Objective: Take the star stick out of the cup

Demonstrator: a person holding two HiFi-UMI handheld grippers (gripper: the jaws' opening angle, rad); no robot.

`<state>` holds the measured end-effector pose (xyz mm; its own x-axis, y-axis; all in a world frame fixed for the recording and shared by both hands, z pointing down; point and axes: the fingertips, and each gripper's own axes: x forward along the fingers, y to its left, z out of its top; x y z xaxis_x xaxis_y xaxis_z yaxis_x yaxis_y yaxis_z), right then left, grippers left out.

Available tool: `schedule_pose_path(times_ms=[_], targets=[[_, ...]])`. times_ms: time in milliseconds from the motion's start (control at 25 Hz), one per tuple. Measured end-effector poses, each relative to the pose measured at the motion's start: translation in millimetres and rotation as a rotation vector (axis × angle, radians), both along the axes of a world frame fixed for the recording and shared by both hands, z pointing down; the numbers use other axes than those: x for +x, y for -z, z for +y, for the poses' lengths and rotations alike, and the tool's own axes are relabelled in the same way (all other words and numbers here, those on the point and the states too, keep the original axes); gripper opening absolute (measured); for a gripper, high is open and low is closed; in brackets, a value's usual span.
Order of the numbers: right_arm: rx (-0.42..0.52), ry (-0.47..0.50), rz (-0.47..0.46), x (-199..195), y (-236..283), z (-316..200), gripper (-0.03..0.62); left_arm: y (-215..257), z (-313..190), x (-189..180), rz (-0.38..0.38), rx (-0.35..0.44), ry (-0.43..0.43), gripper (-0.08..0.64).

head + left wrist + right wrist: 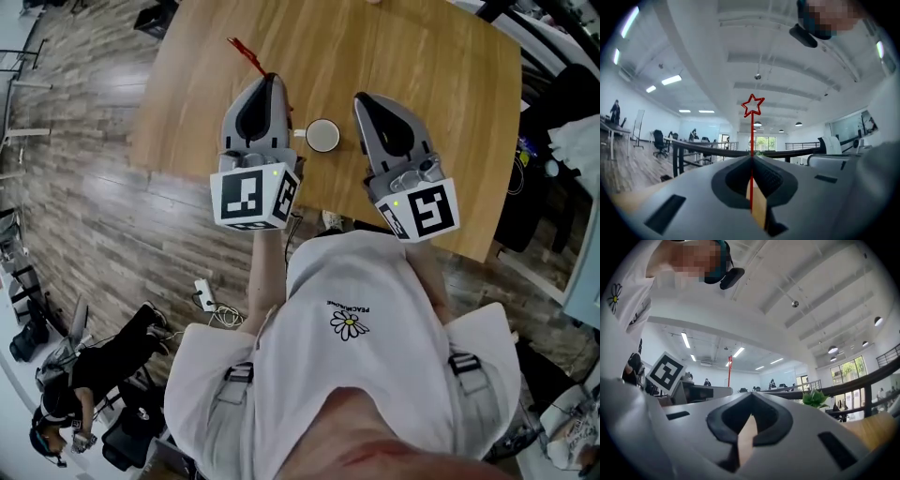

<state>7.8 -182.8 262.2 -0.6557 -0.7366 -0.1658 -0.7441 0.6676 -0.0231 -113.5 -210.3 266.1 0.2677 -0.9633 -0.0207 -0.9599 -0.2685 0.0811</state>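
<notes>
While the head view showed the star stick [247, 54] out of the cup [322, 136], left of it, the left gripper view showed my left gripper [751, 157] clenched on its shaft, presumably to carry it clear, and the right gripper view showed my right gripper [751, 395] closed, empty, seemingly unneeded.

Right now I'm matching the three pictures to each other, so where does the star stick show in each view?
Head view: the star stick slants up-left from the tip of the left gripper.
Left gripper view: dead centre, upright, clamped between the jaws.
Right gripper view: thin red line left of centre.
Shared landmark: the left gripper's marker cube, in head and right gripper views.
</notes>
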Motion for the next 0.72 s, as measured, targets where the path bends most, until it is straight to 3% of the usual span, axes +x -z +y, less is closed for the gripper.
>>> schedule_pose_path(times_ms=[200,360,720], targets=[[0.054,-0.028,0.048,3.0,1.1,3.3,0.006,17.6,31.7,2.8,-0.111,0.177,0.15,0.018],[0.091,-0.052,0.039,3.8,9.8,1.4,0.006,24.1,43.3,-6.3,-0.121,0.248,0.179,0.018],[0.07,-0.075,0.049,7.3,9.0,-0.1,0.005,23.7,56.1,-16.9,-0.118,0.24,0.205,0.018]])
